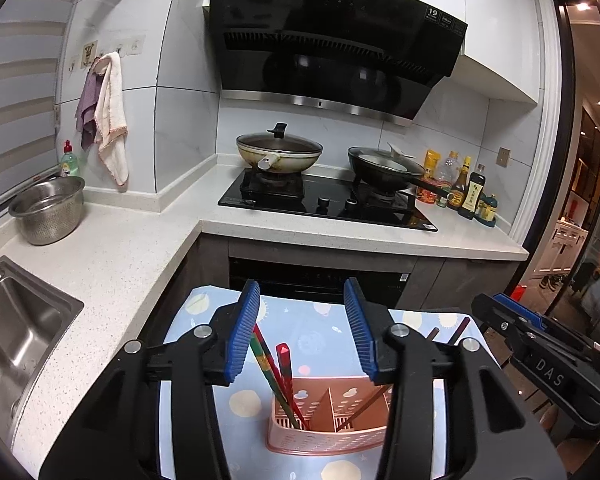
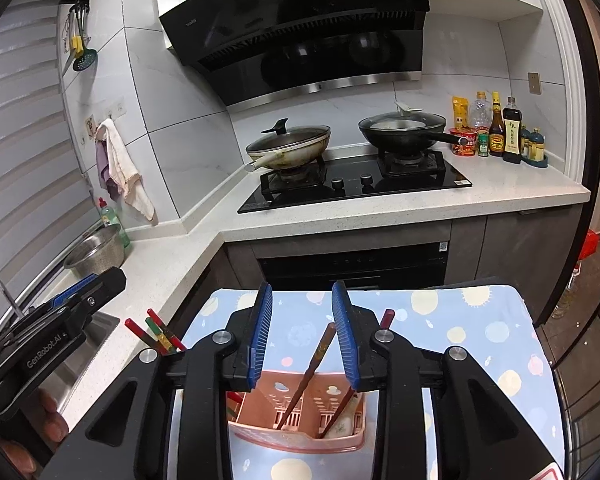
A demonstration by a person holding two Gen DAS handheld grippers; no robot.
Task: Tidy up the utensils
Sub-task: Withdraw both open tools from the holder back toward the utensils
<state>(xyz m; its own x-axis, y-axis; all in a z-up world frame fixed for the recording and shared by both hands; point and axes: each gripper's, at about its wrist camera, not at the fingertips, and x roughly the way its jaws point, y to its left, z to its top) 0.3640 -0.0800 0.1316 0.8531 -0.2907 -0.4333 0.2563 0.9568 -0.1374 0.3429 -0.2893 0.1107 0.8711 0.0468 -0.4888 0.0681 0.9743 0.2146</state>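
Ribbed blue claw [image 1: 302, 332] pads (rubbery); perforated pink caddy [image 1: 328, 436].

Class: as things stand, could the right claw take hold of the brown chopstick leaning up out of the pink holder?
Probably yes: the brown chopstick already stands between the open right claw's pads, apart from both, with nothing in the way.

The right gripper [image 2: 302, 328] hangs with jaws parted over the pink utensil holder [image 2: 300, 420]. Brown chopsticks [image 2: 312, 364] stand inside it, untouched by the pads.

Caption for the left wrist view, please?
Left gripper open above a pink holder with red chopsticks standing in its left compartment.
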